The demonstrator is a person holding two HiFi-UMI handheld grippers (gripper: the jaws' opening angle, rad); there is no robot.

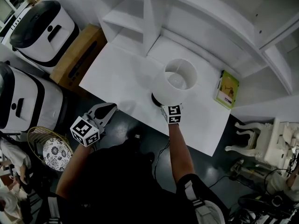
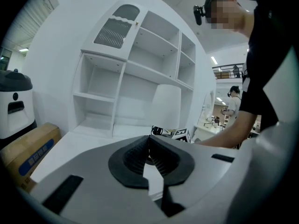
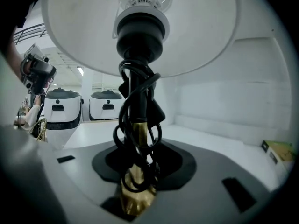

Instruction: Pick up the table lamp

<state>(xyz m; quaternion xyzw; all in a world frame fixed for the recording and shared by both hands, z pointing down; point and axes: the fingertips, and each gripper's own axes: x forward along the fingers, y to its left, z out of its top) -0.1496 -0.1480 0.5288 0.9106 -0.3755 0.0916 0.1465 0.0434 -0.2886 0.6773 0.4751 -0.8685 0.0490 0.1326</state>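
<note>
The table lamp (image 1: 175, 80), with a white drum shade over a black base, stands near the front edge of the white table (image 1: 117, 73). My right gripper (image 1: 164, 102) reaches in under the shade. In the right gripper view its jaws (image 3: 139, 171) sit on either side of the lamp's brass stem (image 3: 137, 134), which is wound with black cord, and the pads touch it. The shade (image 3: 140, 27) fills the top of that view. My left gripper (image 1: 110, 109) hovers off the table's front left edge, shut and empty (image 2: 150, 146). From there the lamp (image 2: 166, 104) is straight ahead.
A white shelf unit (image 1: 140, 13) lines the back of the table. A green book (image 1: 227, 88) lies at the table's right. Left of the table are a cardboard box (image 1: 77, 55), two white machines (image 1: 42, 27) and a wire basket (image 1: 46, 146).
</note>
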